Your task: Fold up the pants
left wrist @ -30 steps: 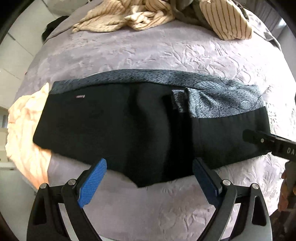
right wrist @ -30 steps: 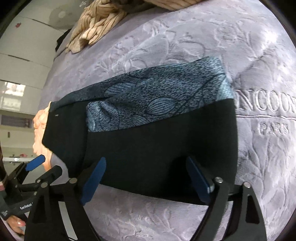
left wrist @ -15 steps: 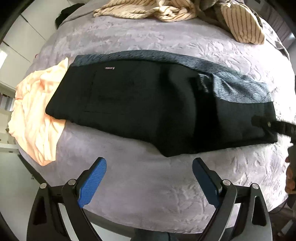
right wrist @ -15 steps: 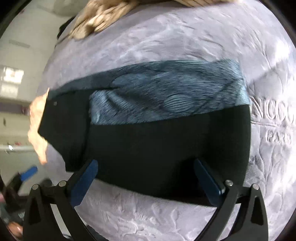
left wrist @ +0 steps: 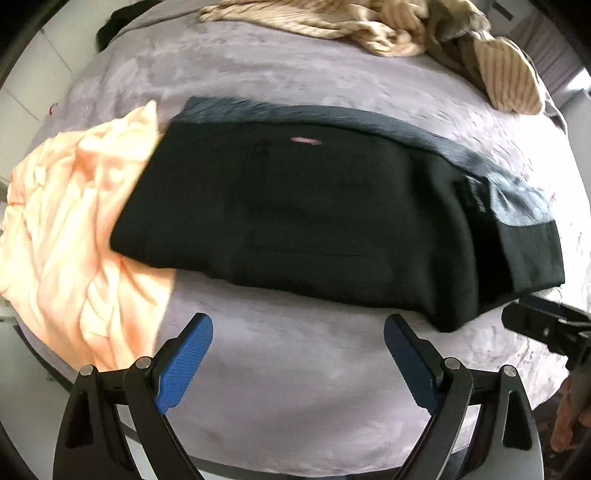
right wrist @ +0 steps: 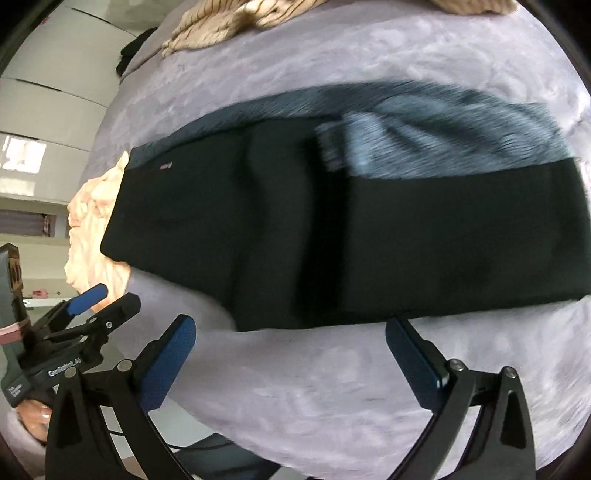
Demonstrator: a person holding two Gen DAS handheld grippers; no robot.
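The black pants (left wrist: 314,218) lie flat and folded lengthwise on the grey bed cover, with a blue-grey patterned panel (right wrist: 450,144) along the far edge and right end. They also show in the right wrist view (right wrist: 332,236). My left gripper (left wrist: 297,363) is open and empty, held back from the near edge of the pants. My right gripper (right wrist: 290,363) is open and empty, also just short of the near edge. The left gripper shows at the left of the right wrist view (right wrist: 99,299).
A peach garment (left wrist: 74,229) lies under the left end of the pants. A pile of beige striped clothes (left wrist: 388,29) sits at the far side of the bed. The grey embossed bed cover (left wrist: 295,406) reaches to the near edge.
Both grippers have drawn back from the pants toward the near edge of the bed, staying open. The pants lie still.
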